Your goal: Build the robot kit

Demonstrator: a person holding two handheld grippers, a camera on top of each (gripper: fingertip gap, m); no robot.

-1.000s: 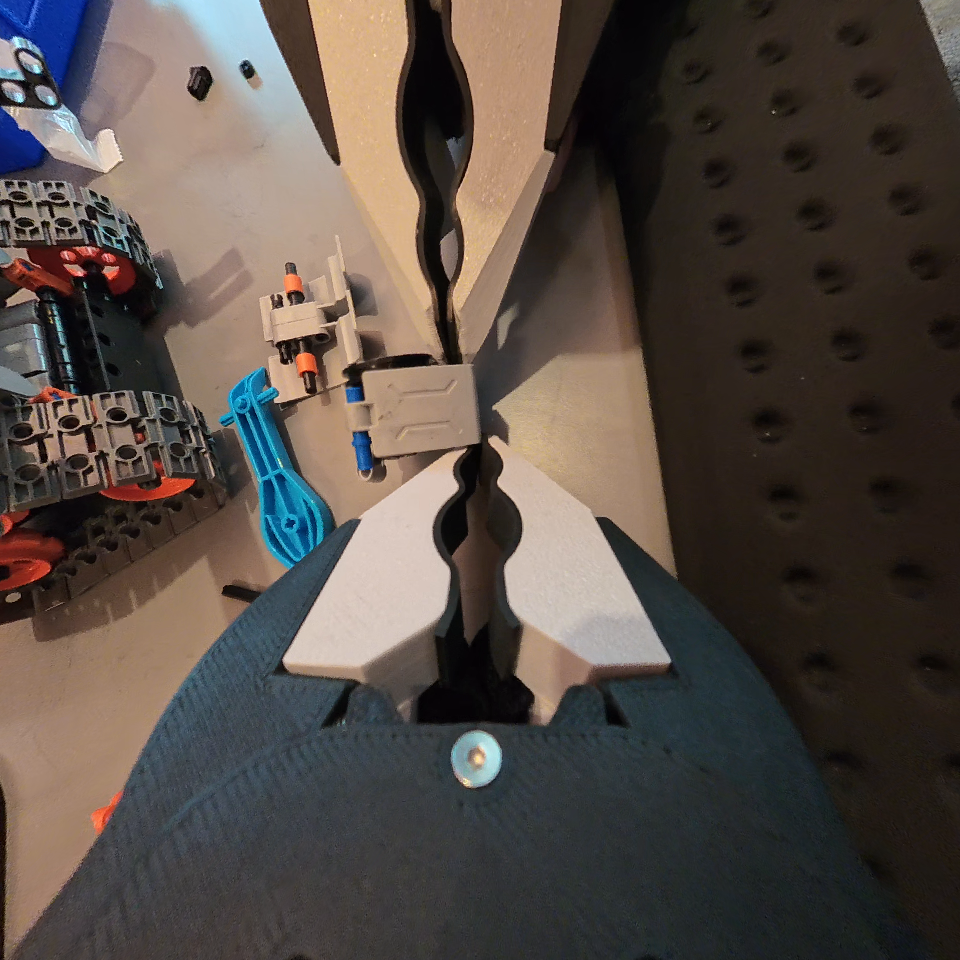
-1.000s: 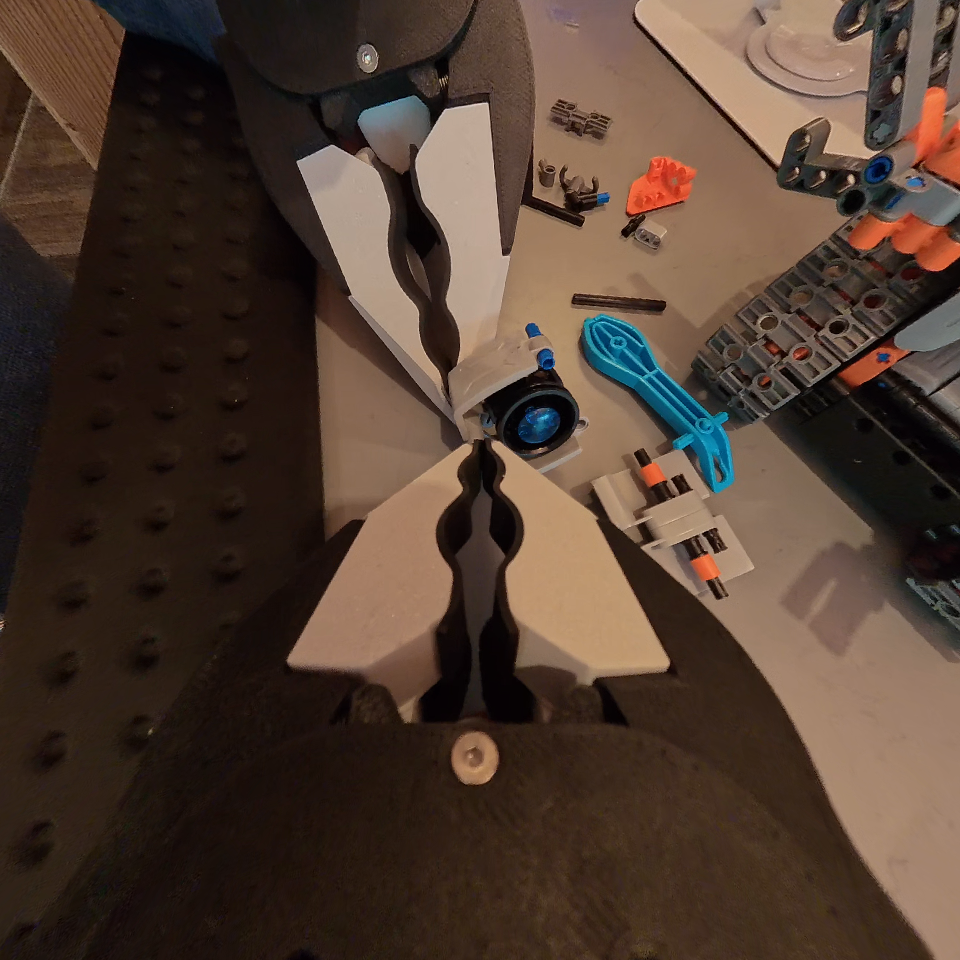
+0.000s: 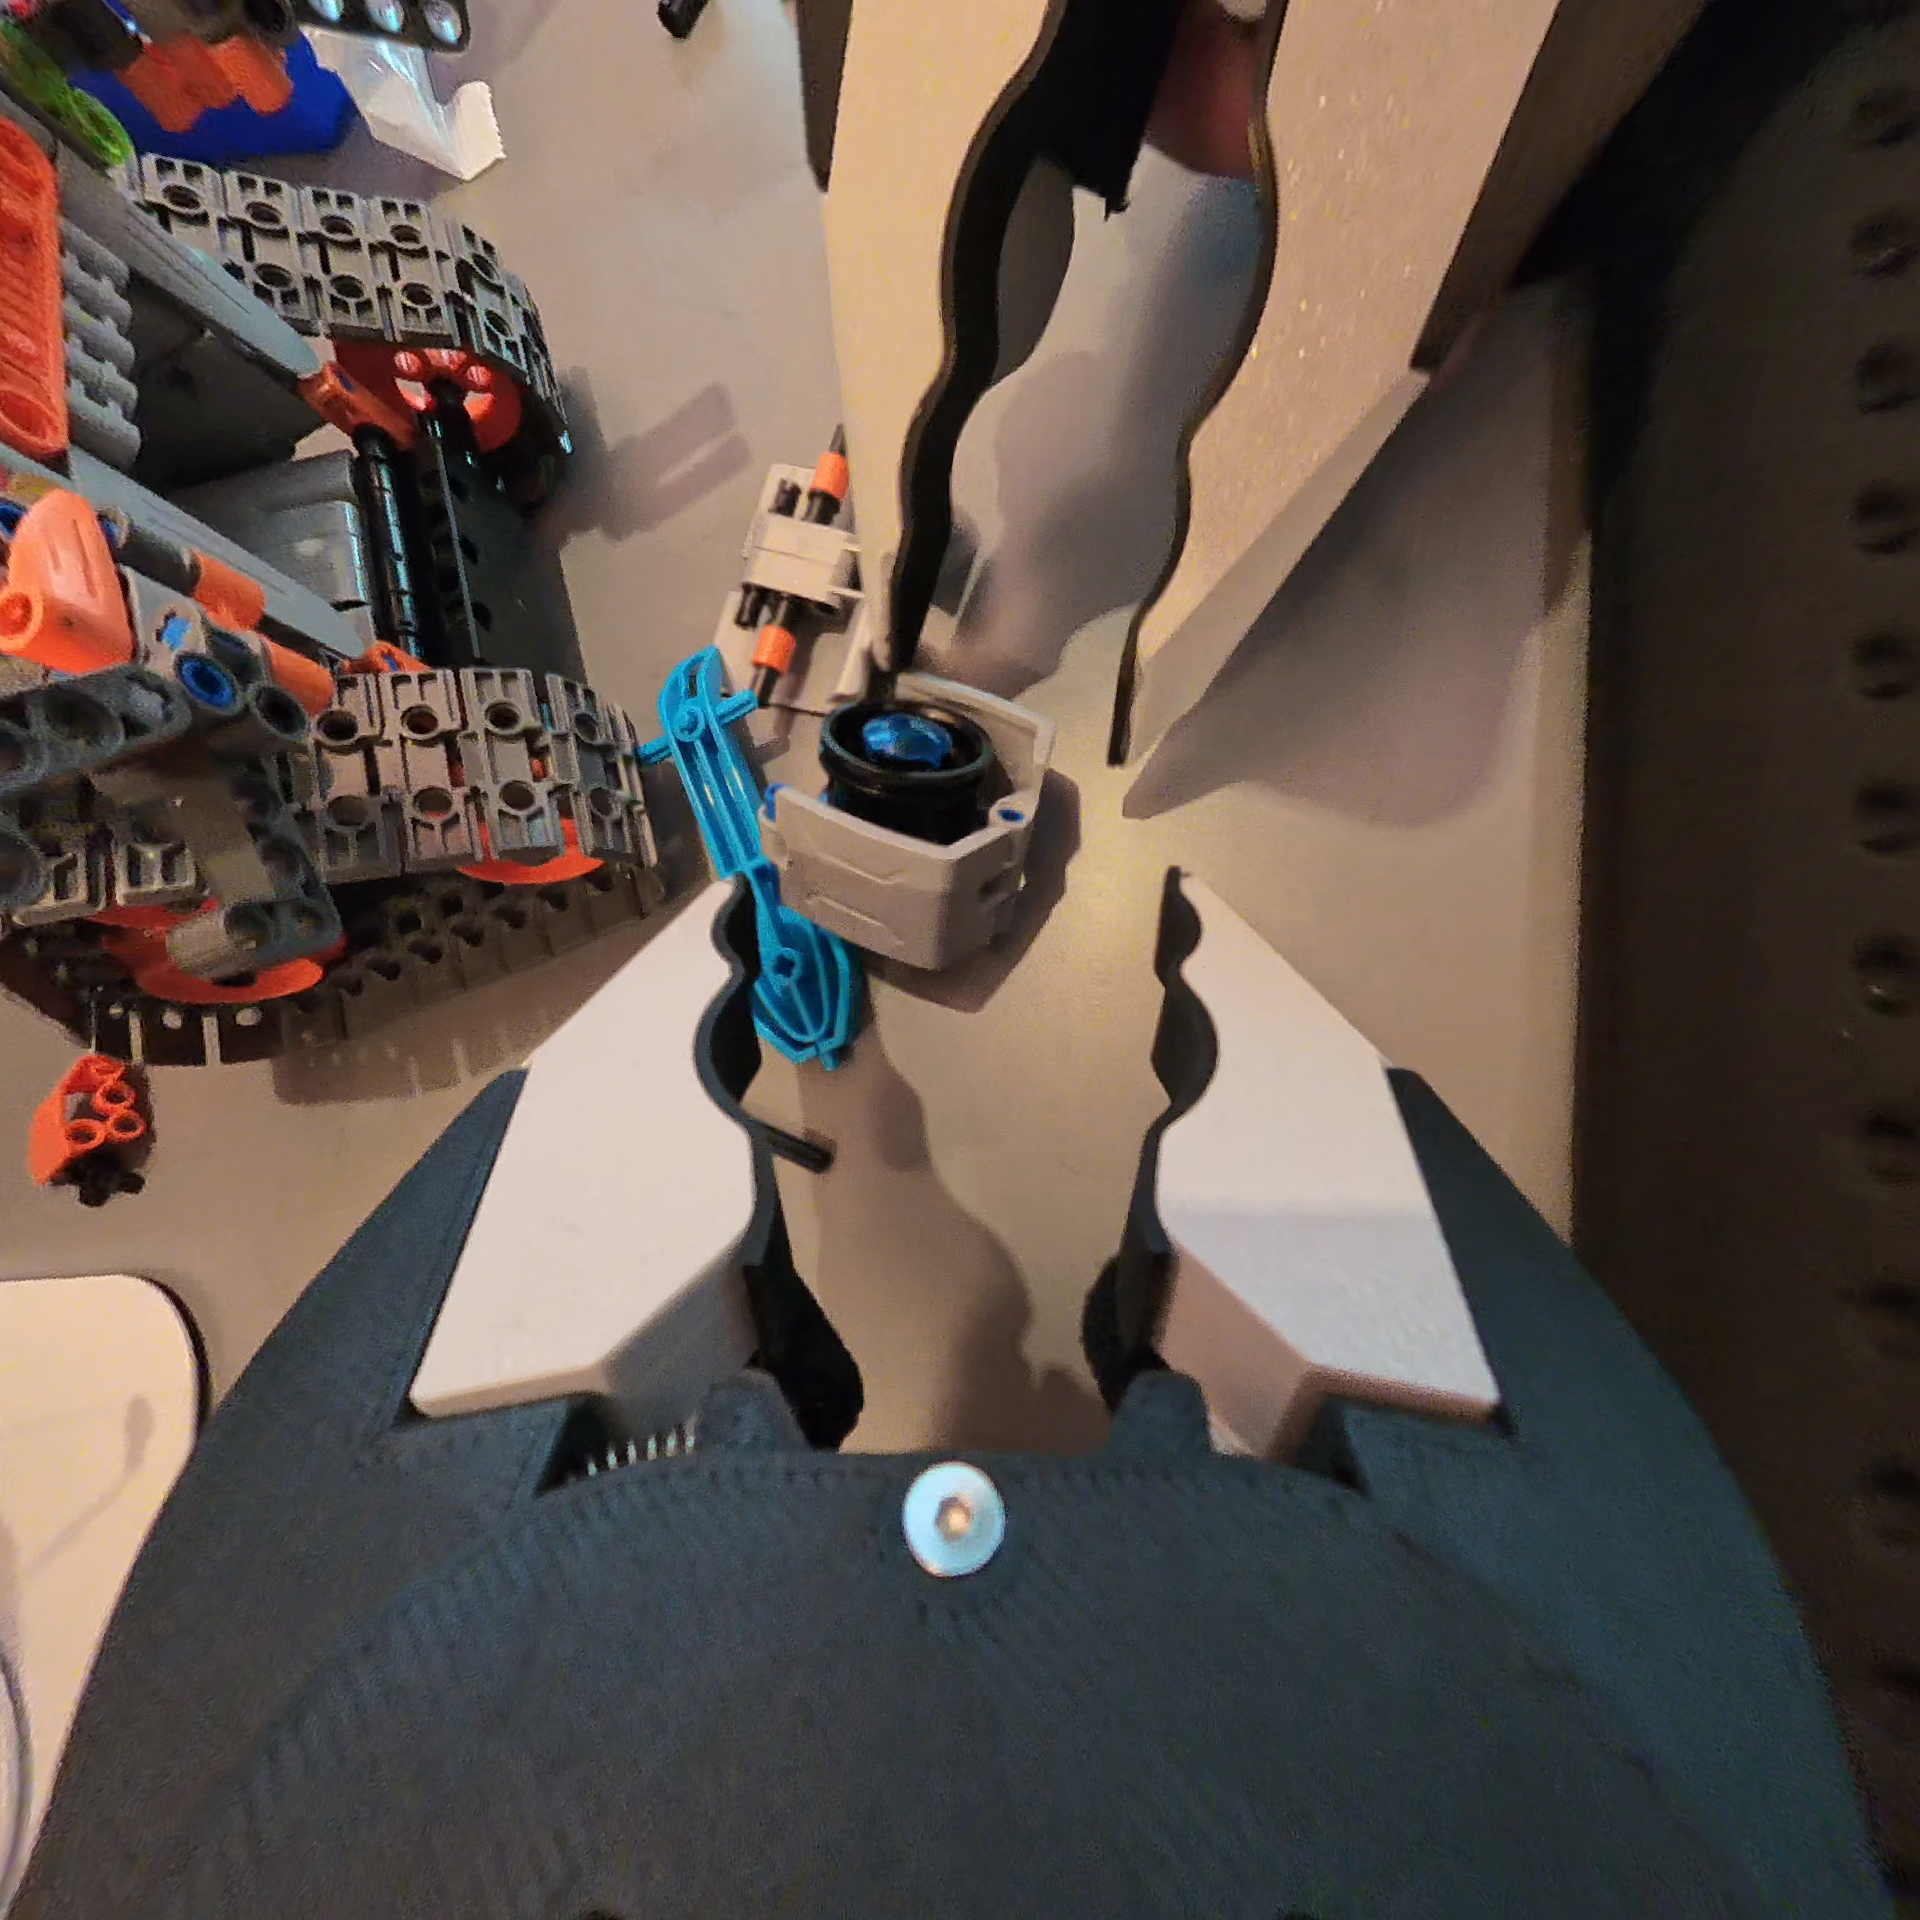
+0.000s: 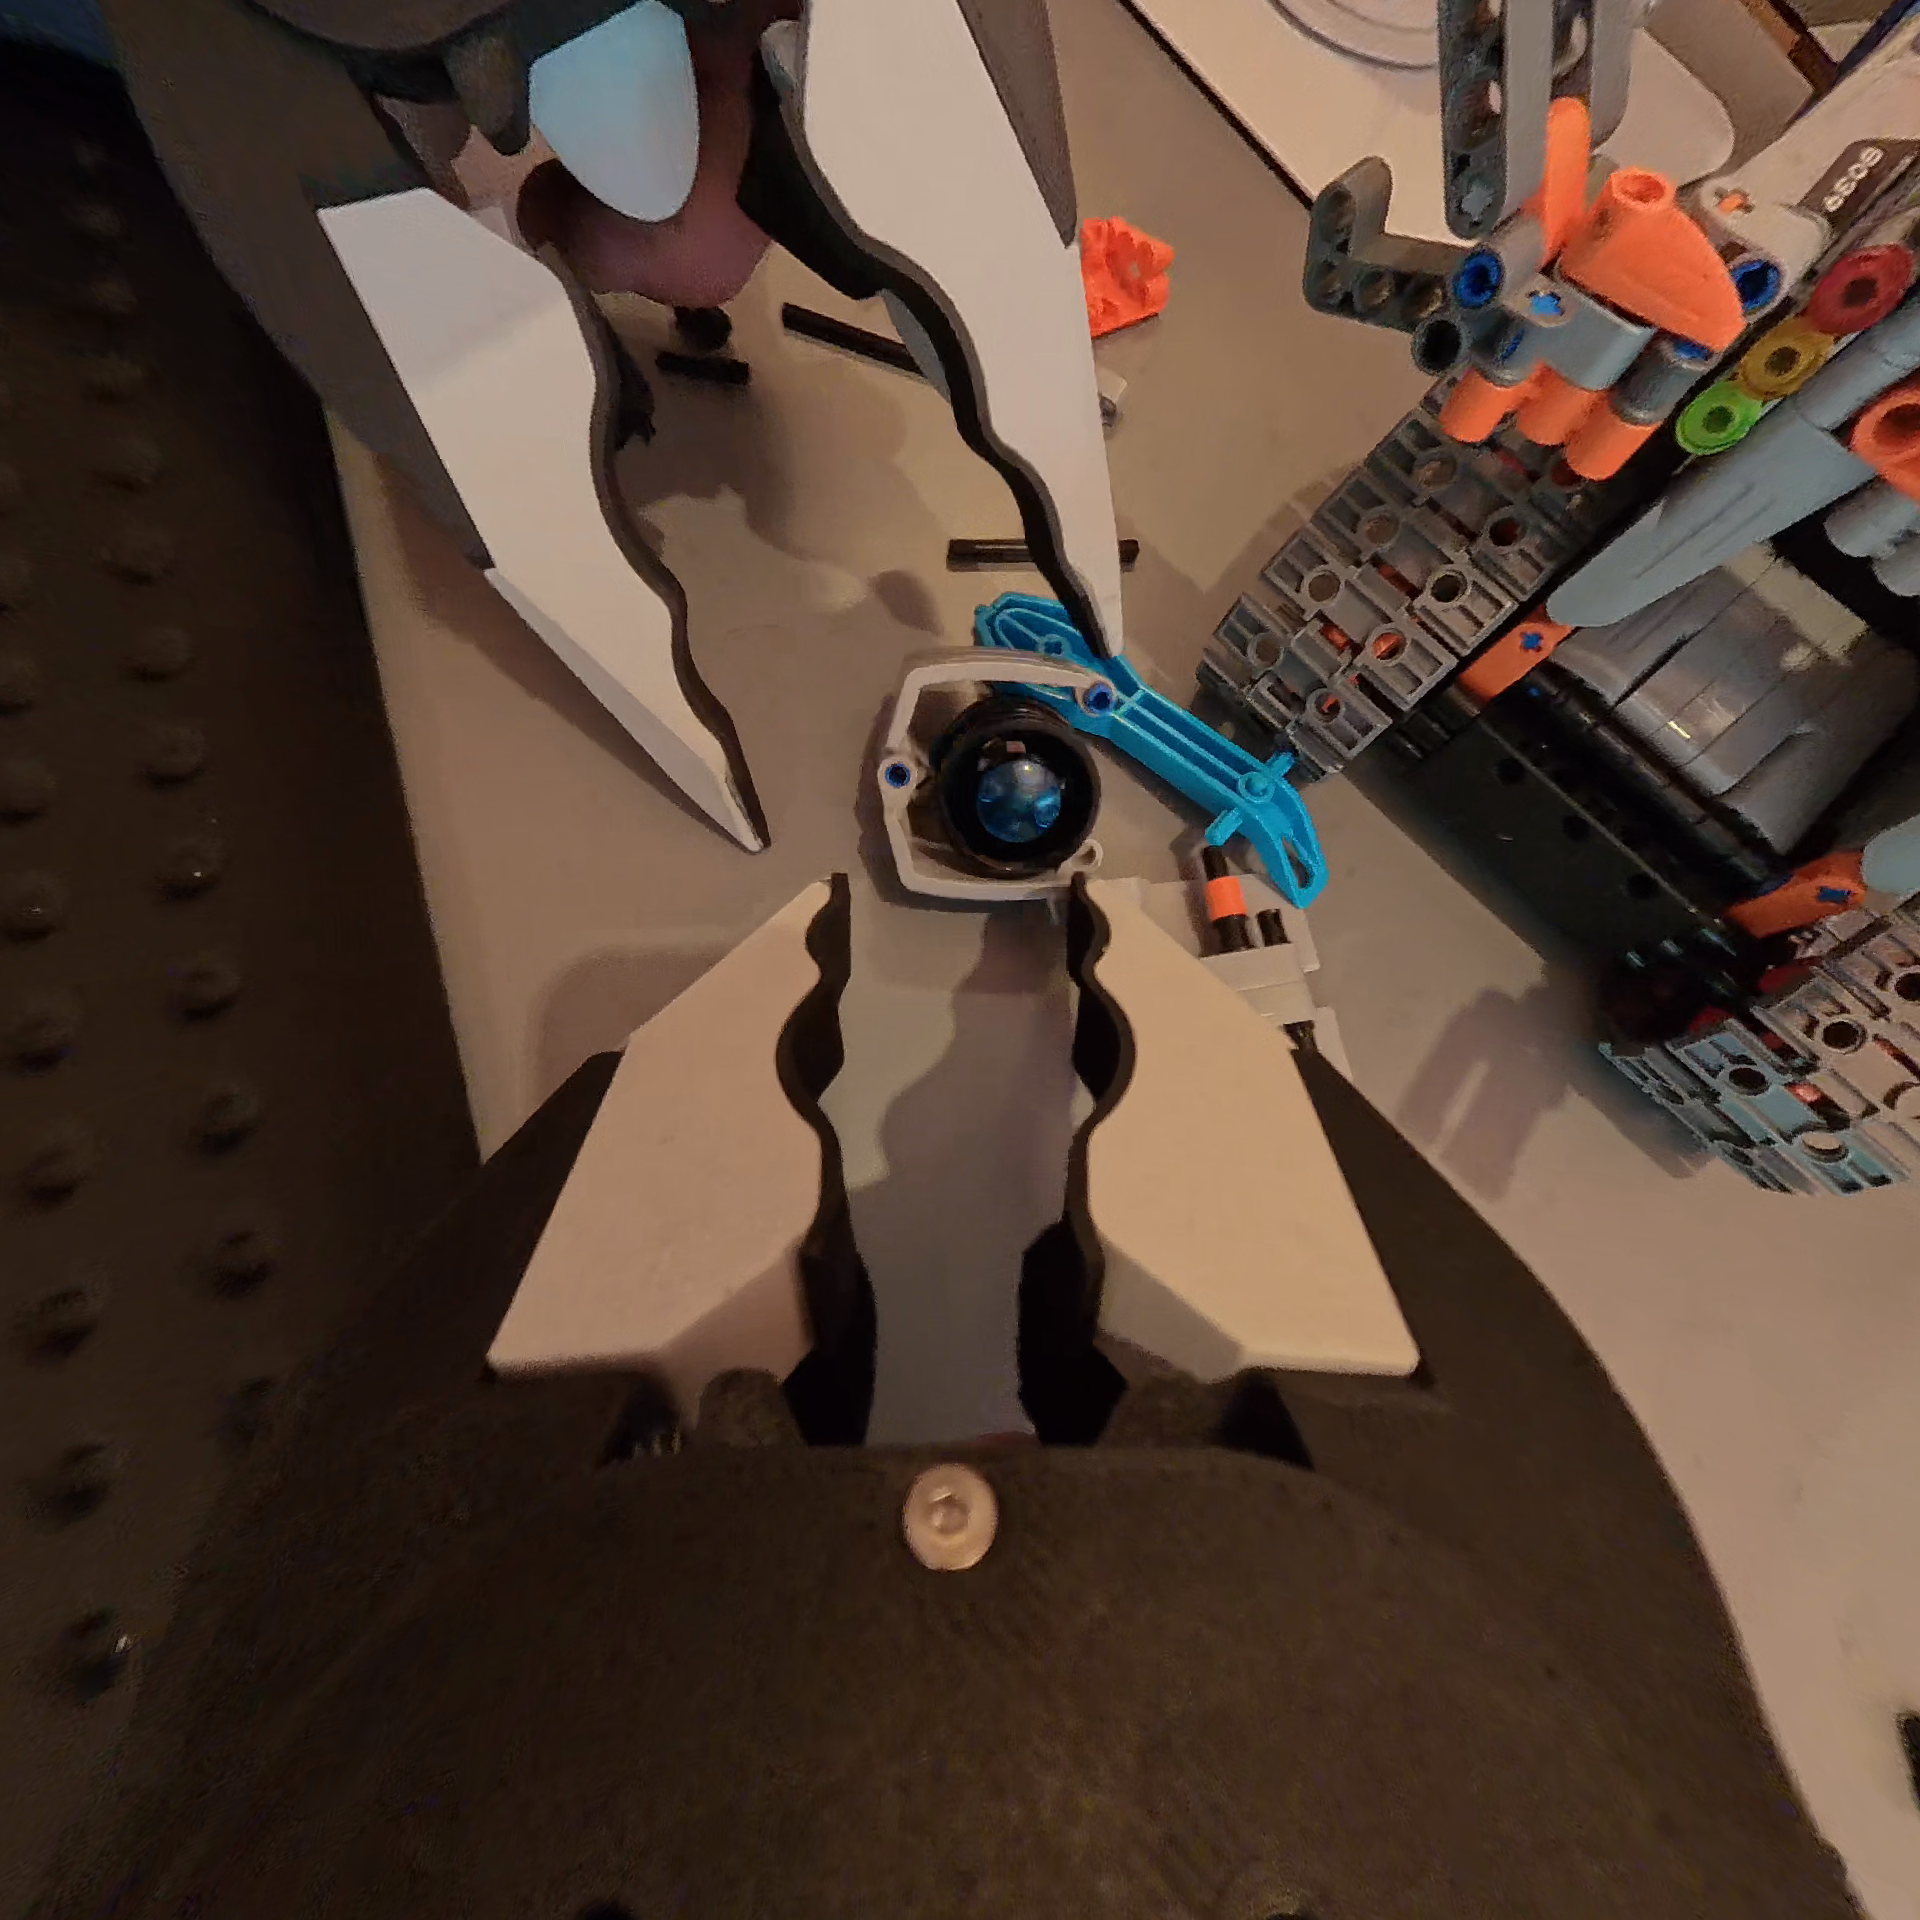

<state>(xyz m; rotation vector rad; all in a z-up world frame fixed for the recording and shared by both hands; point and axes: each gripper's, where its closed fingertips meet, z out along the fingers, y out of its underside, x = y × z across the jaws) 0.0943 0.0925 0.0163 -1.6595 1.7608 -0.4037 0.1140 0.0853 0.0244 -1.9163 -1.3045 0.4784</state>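
A small grey housing with a black ring and blue lens [image 3: 914, 821] lies on the grey table, free of both grippers. It also shows in the right wrist view [image 4: 987, 779]. My left gripper [image 3: 951, 894] is open, its tips just short of the housing. My right gripper [image 4: 961, 883] is open too, tips right at the housing's near edge. The two grippers face each other across it. A blue lever tool [image 3: 758, 873] lies beside the housing, also in the right wrist view [image 4: 1174, 738]. A grey bracket with orange and black pins [image 3: 795, 566] lies close by.
A tracked brick vehicle in grey, black and orange [image 3: 312, 665] stands beside the parts, also in the right wrist view [image 4: 1621, 665]. A black studded mat [image 3: 1766, 935] borders the table. Loose small pieces: an orange part [image 3: 88, 1122], black axles [image 4: 987, 551]. A white tray corner [image 3: 73, 1455]. Left and right tips are no more than a few centimetres apart.
Both grippers were shut on the housing from opposite sides; both have opened and let it go. It now rests on the table, lens up.
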